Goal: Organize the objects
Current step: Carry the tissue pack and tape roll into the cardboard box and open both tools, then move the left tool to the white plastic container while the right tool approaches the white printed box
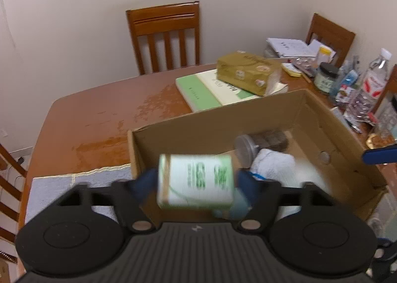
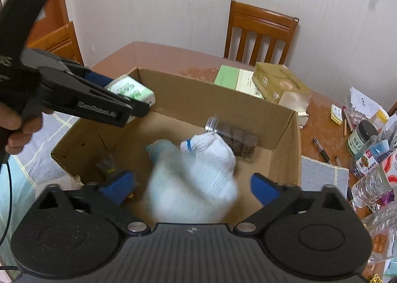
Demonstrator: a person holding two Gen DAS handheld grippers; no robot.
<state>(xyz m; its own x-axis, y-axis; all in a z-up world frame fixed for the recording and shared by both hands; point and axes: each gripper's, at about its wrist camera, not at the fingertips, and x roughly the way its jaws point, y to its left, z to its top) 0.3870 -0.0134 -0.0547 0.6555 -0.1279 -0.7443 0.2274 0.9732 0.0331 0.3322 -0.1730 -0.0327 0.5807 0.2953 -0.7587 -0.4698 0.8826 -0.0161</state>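
A green-and-white tissue pack shows blurred between the blue fingers of my left gripper, above the near left corner of the open cardboard box. The jaws stand wider than the pack and do not press it. In the right wrist view the left gripper and tissue pack hang over the cardboard box rim. My right gripper is wide open over the box, with a blurred white-blue bottle loose between its fingers. In the box lie a clear jar and a white rolled cloth.
Behind the box are a green book and a gold tissue box. Bottles, a jar and papers crowd the table's right side. A pale mat lies under the box. Wooden chairs stand round the table. A hand holds the left gripper.
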